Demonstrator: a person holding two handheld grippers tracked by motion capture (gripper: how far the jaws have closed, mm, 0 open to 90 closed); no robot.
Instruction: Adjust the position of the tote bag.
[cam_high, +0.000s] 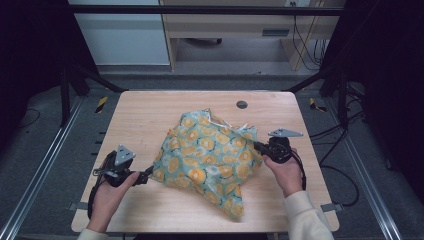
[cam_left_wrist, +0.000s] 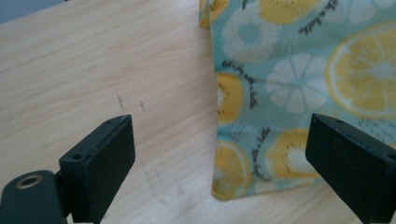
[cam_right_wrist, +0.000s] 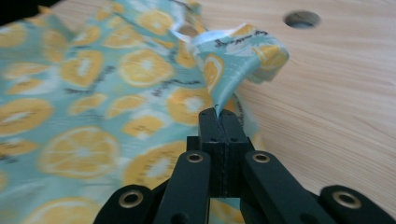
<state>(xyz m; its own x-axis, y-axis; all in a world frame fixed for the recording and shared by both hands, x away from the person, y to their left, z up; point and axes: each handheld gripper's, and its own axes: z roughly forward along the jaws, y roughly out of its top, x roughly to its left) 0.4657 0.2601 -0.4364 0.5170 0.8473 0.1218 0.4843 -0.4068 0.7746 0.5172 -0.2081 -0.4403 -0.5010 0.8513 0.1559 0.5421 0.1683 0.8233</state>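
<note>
**Lemon-print cloth pinched at one edge on wooden table**

The left gripper (cam_high: 148, 176) stands wide open beside the cloth's (cam_high: 210, 155) lower left corner, its jaws clear of the fabric. The crumpled teal cloth, printed with yellow citrus slices, lies mid-table (cam_high: 145, 115). The right gripper (cam_high: 257, 146) has its jaws clamped on a raised fold at the cloth's right edge; bare pale wood surrounds it

cloth (cam_right_wrist: 93, 116) cut off at left edge, blurred toward the corner

Right gripper (cam_right_wrist: 223, 116) fingers pinched together; left gripper (cam_left_wrist: 219, 158) fingers spread wide, both hands apparently held low.
</note>
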